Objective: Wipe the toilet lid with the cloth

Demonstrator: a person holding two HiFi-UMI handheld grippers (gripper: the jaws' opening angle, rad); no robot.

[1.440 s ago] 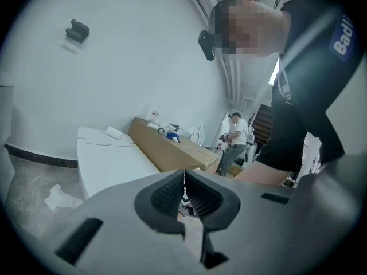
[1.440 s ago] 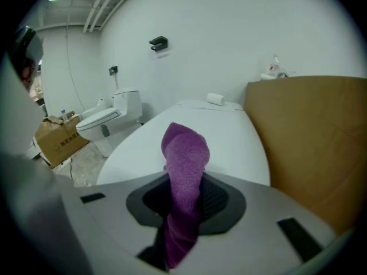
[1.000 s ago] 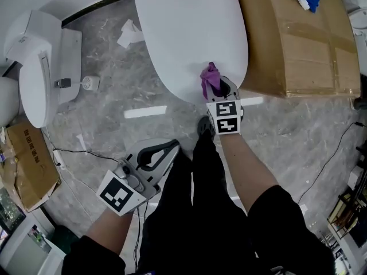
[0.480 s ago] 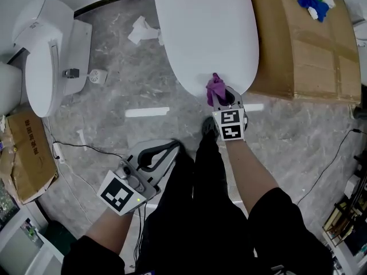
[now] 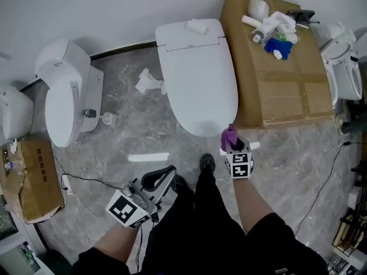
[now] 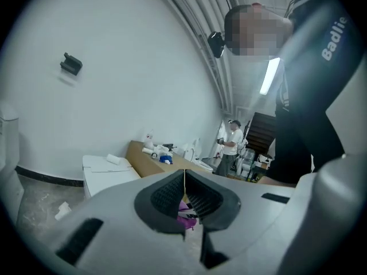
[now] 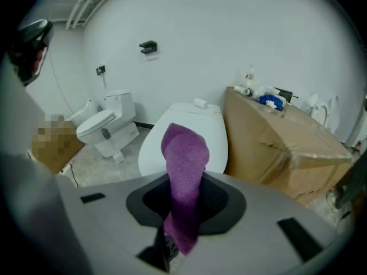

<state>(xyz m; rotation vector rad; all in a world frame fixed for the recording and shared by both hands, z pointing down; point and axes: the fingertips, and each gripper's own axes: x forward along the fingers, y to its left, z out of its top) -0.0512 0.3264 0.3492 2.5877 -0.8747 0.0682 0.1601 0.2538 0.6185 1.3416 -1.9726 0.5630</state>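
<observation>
Off the toilet lid [image 5: 198, 79] now: cloth [image 5: 229, 136].

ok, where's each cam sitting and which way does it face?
Head view: on the head, steeply down at toilet lid and floor; shows legs, forearms, left gripper, right gripper.
Left gripper view: on left gripper, about level toward wall; shows its shut jaws, torso at right.
Right gripper view: on right gripper, down at toilet lid; jaws shut on purple cloth.
Shared: cardboard box in all three.
</observation>
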